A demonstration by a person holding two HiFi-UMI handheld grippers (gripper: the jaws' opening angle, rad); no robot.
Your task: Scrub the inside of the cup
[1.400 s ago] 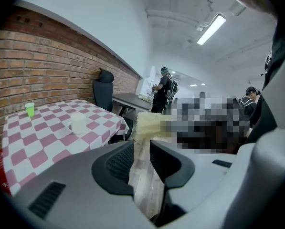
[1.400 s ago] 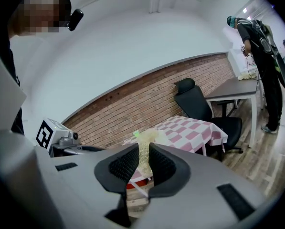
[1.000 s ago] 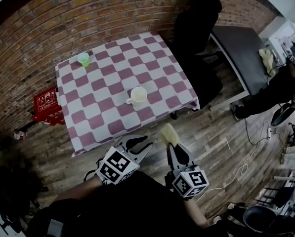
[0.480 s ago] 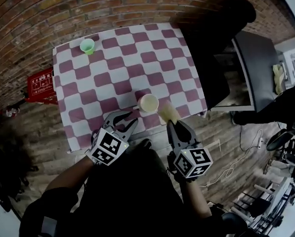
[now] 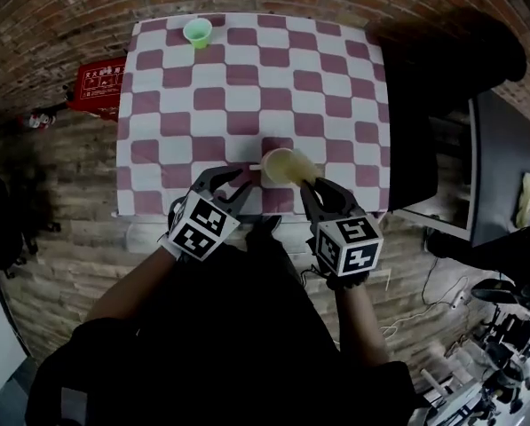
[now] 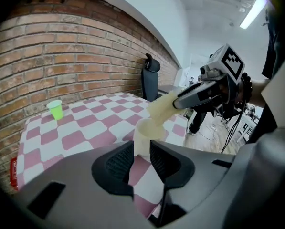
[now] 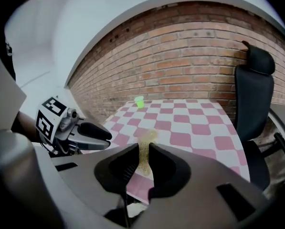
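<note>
Because the left gripper [image 5: 232, 181], jaws apart, does not hold the cup [image 5: 276, 165], the sponge [image 5: 304, 177] clamped in the right gripper [image 5: 316, 192] may push it off the tabletop [image 5: 247, 87] edge.

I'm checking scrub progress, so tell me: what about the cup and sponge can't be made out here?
- Cup inside: in the head view the sponge overlaps its mouth; the left gripper view shows mostly its outer wall.
- Whether the sponge touches the inside: hidden by the rim.
- Cup base: left gripper view, behind the left gripper's tongs.
- Cup: right gripper view, hidden behind the sponge and the right gripper's tongs.
</note>
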